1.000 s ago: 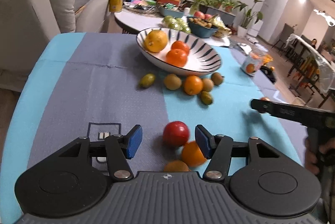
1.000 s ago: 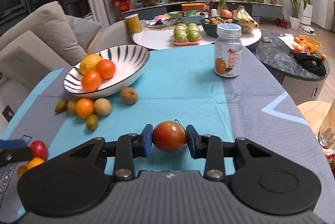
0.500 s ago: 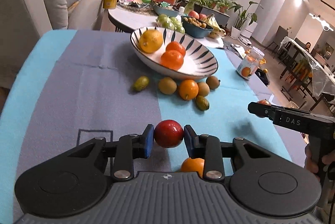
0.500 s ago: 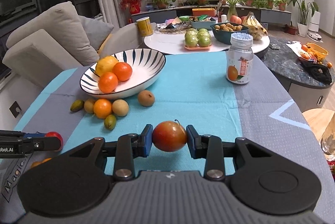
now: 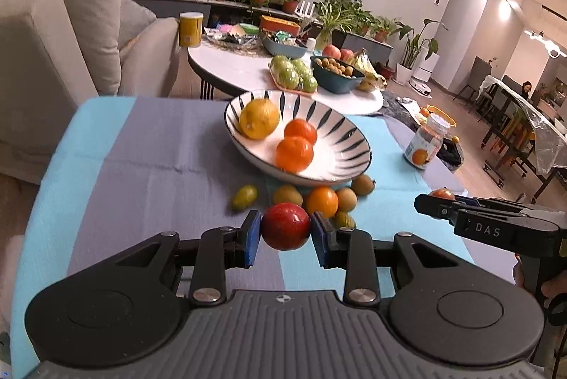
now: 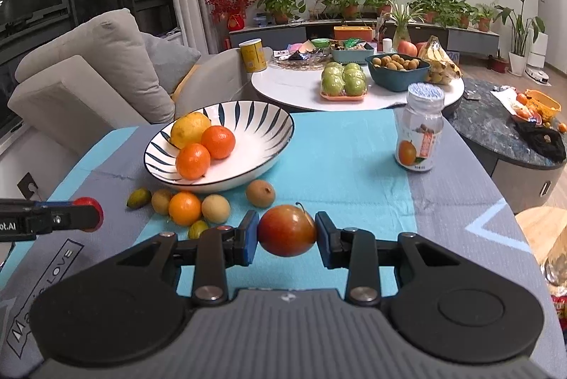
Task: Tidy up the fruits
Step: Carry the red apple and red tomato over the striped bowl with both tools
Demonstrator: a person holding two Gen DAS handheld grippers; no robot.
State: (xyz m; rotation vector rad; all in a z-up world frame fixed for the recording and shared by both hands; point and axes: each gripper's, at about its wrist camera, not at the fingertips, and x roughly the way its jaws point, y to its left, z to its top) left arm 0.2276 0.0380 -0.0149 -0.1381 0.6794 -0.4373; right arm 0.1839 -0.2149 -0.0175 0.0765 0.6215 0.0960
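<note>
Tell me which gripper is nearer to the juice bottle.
Right. The right gripper, holding a red-green fruit, sits on the bottle's side of the table. The left gripper, holding a red fruit, is farther off, beyond the loose fruit pile.

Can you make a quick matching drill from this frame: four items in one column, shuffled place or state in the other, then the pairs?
Items
1. red fruit
2. stemmed reddish-brown fruit
3. lemon
4. juice bottle

Place or state
A. standing upright on the tablecloth, right of the bowl
B. held in the left gripper
C. inside the striped bowl
D. held in the right gripper

Pairs: 1-B, 2-D, 3-C, 4-A
</note>
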